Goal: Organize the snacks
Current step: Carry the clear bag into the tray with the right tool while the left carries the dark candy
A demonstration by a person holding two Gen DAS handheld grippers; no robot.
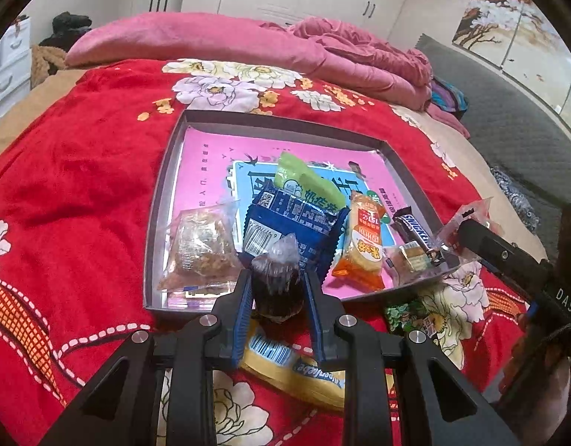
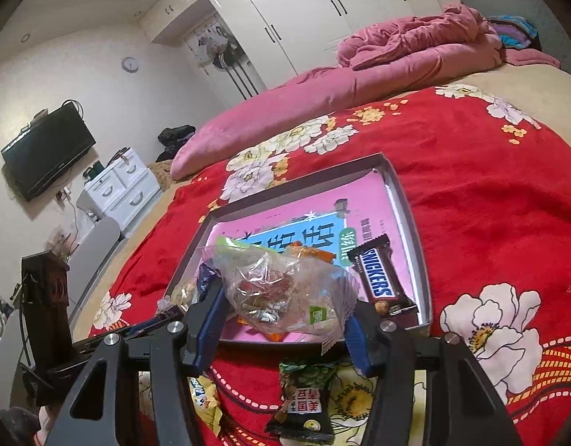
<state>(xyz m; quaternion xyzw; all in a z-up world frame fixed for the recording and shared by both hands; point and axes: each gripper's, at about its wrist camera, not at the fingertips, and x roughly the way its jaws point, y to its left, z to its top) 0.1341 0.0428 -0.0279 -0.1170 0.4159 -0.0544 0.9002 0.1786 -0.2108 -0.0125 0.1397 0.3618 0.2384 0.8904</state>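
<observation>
Crinkly clear packet [image 2: 281,297] fills right tool [image 2: 285,319]; left tool [image 1: 276,293] pinches dark wrapped snack [image 1: 276,282].

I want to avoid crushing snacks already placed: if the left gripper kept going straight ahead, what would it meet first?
Probably the blue snack packet in the tray, just beyond the dark wrapped snack the left gripper holds; depth is uncertain.

yellow packet [image 1: 296,368]: partly hidden under left gripper [image 1: 277,290] fingers | blue packet [image 1: 296,230]: lower edge behind dark wrapped snack [image 1: 276,286] | tray [image 2: 415,223] near rim: covered by clear packet [image 2: 285,290] in right view | green-black packet [image 2: 304,401]: small print unreadable | right gripper [image 1: 467,228]: fingertips buried in wrapper, body cut by frame edge
</observation>
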